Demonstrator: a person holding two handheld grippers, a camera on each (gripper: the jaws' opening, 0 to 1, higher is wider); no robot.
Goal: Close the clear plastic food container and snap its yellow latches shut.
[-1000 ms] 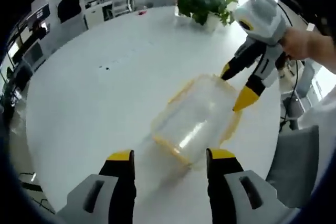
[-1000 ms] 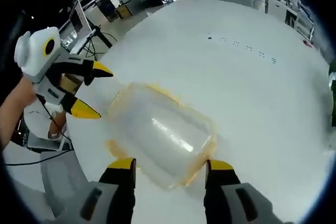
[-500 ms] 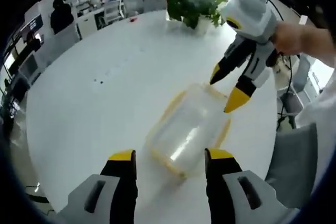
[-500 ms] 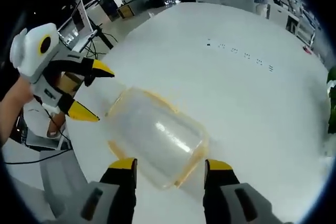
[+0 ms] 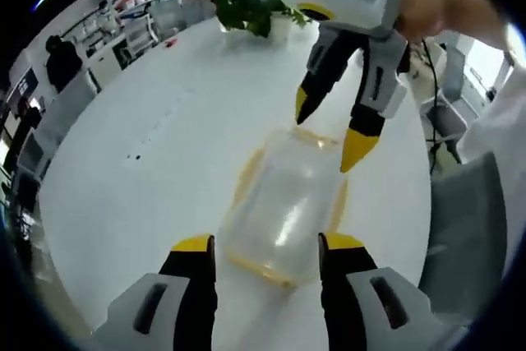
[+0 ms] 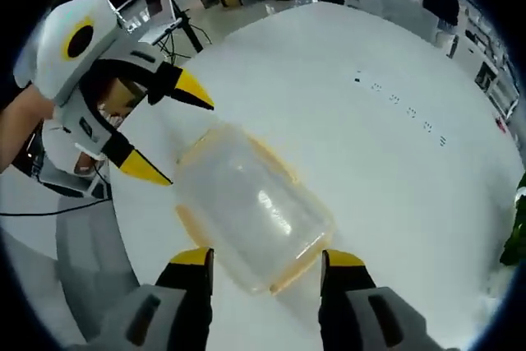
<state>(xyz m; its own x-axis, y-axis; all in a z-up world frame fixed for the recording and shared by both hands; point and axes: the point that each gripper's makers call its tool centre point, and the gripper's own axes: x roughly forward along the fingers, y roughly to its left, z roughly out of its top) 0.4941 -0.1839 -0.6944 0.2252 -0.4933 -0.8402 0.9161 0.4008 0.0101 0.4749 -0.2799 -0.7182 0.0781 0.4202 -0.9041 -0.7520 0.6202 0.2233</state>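
Clear container (image 5: 283, 203) on white table (image 5: 164, 162) between two spread claws, potted plant (image 5: 251, 2) beyond

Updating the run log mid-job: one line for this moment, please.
left claw: open, at near end | right claw: open, at opposite end | clear food container: lid on, on white table | ungrasped

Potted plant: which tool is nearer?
Right. The right tool sits at the container's plant-side end; the left tool is at the opposite end from the potted plant.

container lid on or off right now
On. The clear lid covers the container on the white table. Whether its yellow latches are snapped cannot be told; both grippers hover open at either end.
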